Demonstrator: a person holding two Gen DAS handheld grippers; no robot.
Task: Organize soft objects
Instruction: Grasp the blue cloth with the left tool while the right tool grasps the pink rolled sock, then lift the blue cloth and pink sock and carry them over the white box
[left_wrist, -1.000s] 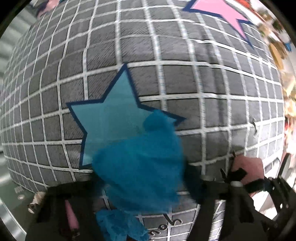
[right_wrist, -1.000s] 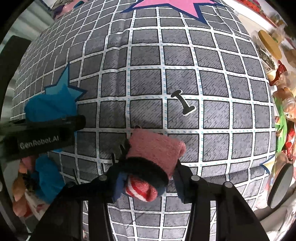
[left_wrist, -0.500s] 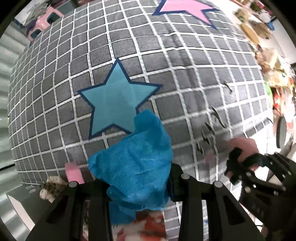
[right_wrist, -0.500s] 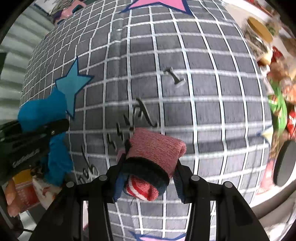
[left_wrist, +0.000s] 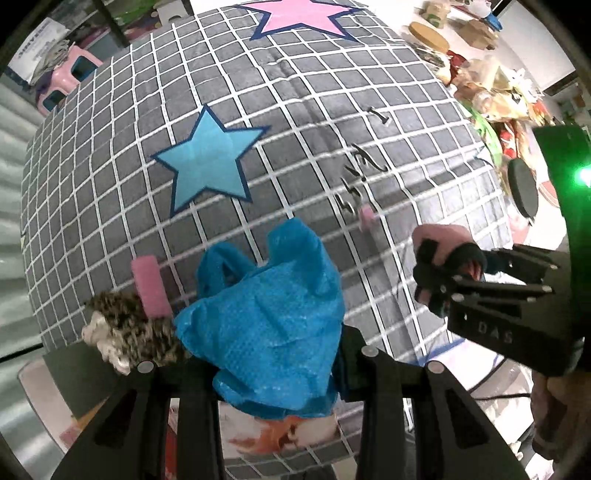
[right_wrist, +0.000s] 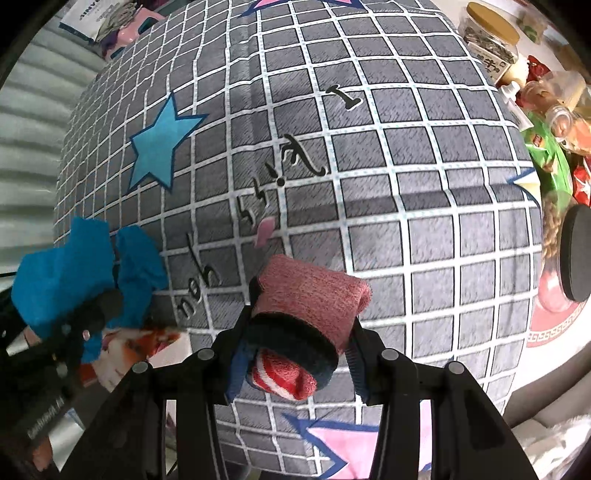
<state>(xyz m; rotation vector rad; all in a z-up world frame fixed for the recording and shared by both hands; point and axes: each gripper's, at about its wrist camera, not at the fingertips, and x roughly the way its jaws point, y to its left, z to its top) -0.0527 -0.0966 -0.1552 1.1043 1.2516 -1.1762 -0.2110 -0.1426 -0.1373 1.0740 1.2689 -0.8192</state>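
The left gripper (left_wrist: 275, 354) is clenched on a crumpled blue cloth (left_wrist: 269, 325) and the right gripper (right_wrist: 295, 354) on a rolled pink sock (right_wrist: 310, 306), its long axis running forward between the jaws, both held over the checked bedspread (right_wrist: 406, 184), cloth well left of sock.

Both views evenly lit, bright indoor light, no harsh glare on the cloth (left_wrist: 332, 110). Upper right of the left view blows out to white. Green LED (left_wrist: 581, 177) flares at its right edge. Soft shadow bands cross the cloth mid-frame in the right view. Heavy fisheye: grid lines bow, corners vignette to black. Slight motion blur at lower left and on the clutter (right_wrist: 554, 122) at right.
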